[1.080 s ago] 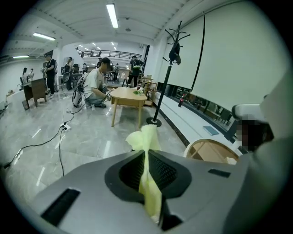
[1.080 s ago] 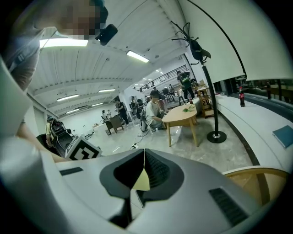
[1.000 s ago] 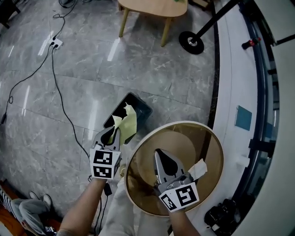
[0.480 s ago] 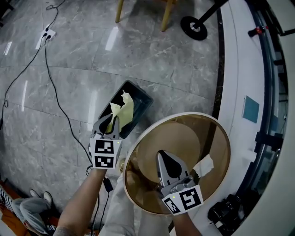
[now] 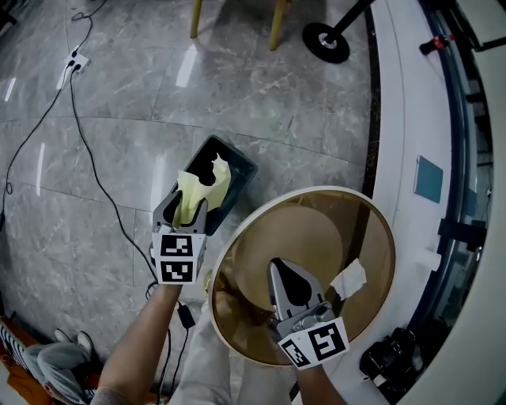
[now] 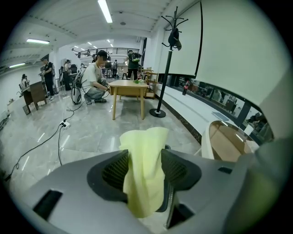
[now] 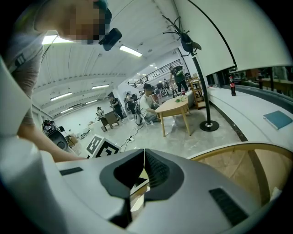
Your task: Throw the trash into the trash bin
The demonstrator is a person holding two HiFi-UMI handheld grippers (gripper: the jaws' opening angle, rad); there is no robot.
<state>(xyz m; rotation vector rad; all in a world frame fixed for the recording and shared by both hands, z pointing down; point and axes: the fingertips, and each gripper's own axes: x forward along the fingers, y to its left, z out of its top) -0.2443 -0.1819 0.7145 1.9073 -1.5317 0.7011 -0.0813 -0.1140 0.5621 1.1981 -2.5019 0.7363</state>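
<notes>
A pale yellow sheet of paper (image 5: 198, 183) hangs over the dark trash bin (image 5: 237, 170) on the floor. My left gripper (image 5: 186, 207) is just above the bin's near end. Its jaws have just been opening and stand apart, with the yellow paper (image 6: 143, 173) loose between them. My right gripper (image 5: 289, 273) is shut with nothing in it, its tips meeting over the round glass-topped table (image 5: 364, 229). A crumpled white scrap (image 5: 349, 279) lies on that table, just right of the right gripper.
A black cable (image 5: 87, 158) runs across the grey floor to a power strip (image 5: 73, 62) left of the bin. Wooden table legs (image 5: 277, 24) and a coat-stand base (image 5: 325, 41) are beyond. A white curved counter (image 5: 411, 119) with a teal book (image 5: 428, 179) lies right.
My left gripper has sunk toward the bin and its jaws have parted around the yellow paper. The right gripper has dropped a little over the table.
</notes>
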